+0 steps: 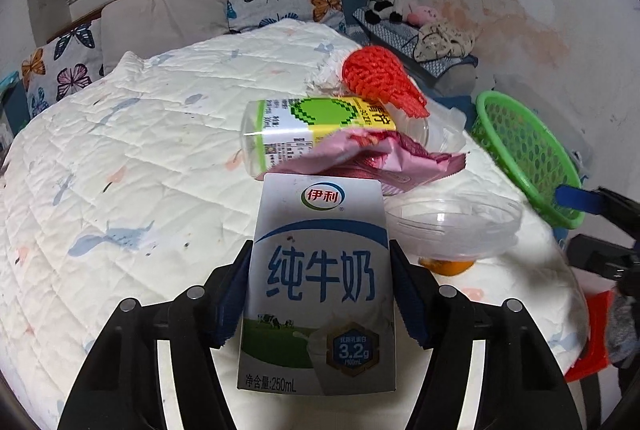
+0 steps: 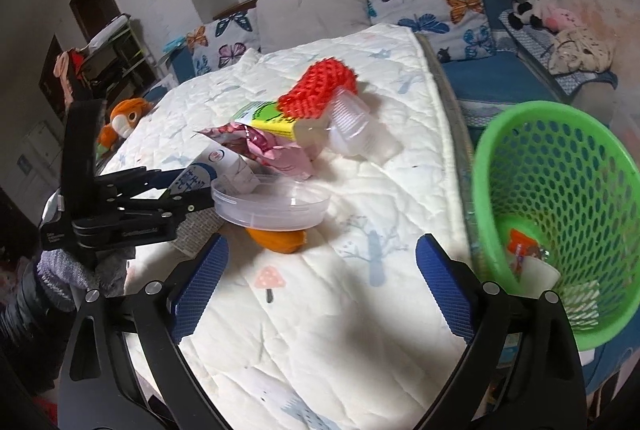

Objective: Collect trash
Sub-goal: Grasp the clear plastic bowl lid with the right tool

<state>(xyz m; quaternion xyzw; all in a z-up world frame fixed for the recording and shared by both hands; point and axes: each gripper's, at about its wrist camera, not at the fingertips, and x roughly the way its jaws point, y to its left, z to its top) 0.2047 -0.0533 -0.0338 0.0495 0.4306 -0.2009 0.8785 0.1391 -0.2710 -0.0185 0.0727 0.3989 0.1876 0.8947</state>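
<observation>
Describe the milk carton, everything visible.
The milk carton is a white and blue paperboard box printed with blue Chinese characters, a red-green oval logo, a meadow scene and "250mL". It is clamped by its side walls between the blue pads of the left gripper. Its far end reaches the pink wrapper; the clear plastic lid sits beside it.

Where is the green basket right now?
The green basket sits off the bed's right edge, at the right of the right wrist view beside the open right gripper, with some trash already inside.
</observation>
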